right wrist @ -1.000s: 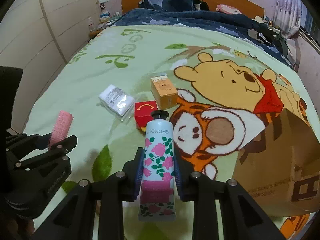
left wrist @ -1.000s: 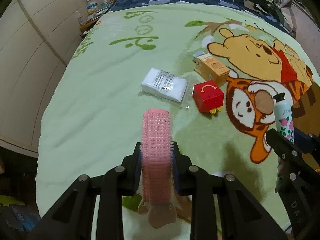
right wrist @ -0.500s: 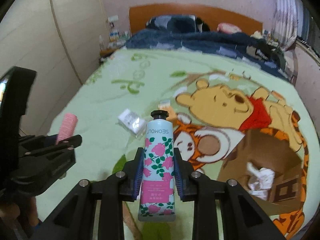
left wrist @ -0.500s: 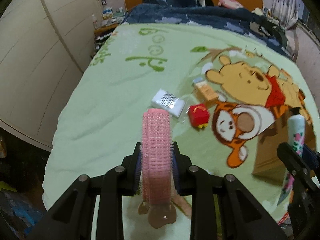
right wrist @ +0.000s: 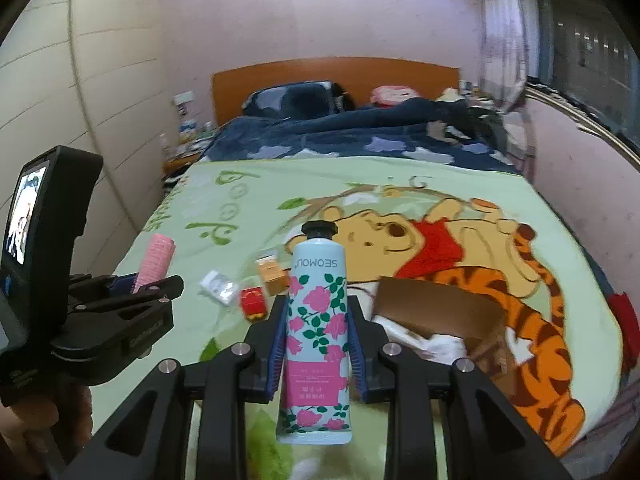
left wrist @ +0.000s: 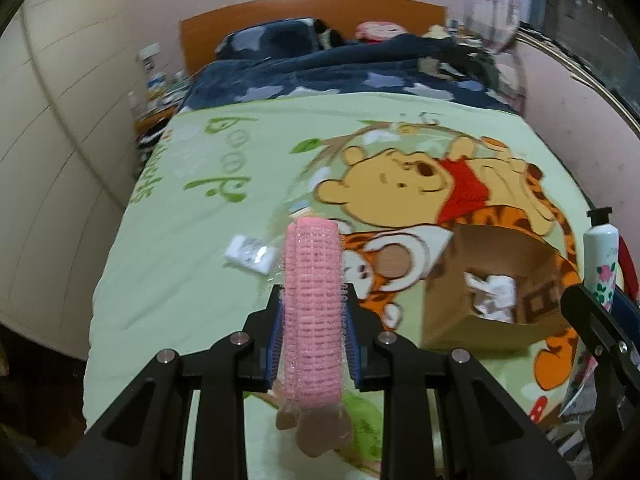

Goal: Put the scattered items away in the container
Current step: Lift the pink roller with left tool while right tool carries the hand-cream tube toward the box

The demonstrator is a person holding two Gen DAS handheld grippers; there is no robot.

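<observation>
My left gripper [left wrist: 314, 316] is shut on a pink hair roller [left wrist: 314, 300], held high above the bed; the roller also shows in the right wrist view [right wrist: 155, 257]. My right gripper [right wrist: 318, 336] is shut on a floral hand-cream tube [right wrist: 318, 320], also seen in the left wrist view [left wrist: 600, 256]. The open cardboard box [left wrist: 492, 280] sits on the blanket at the right with crumpled white items inside; it also shows in the right wrist view [right wrist: 440, 312]. A white packet [right wrist: 218, 282], a red box [right wrist: 253, 302] and an orange box [right wrist: 272, 272] lie on the blanket.
A green Winnie-the-Pooh blanket [right wrist: 240, 208] covers the bed. A dark blue duvet [right wrist: 360, 136] and a wooden headboard [right wrist: 336, 76] are at the far end. A wardrobe [left wrist: 52, 160] stands along the left, a wall on the right.
Both grippers have risen and pulled back from the bed with their items. The box and the far headboard have come into view, and the loose items look smaller.
</observation>
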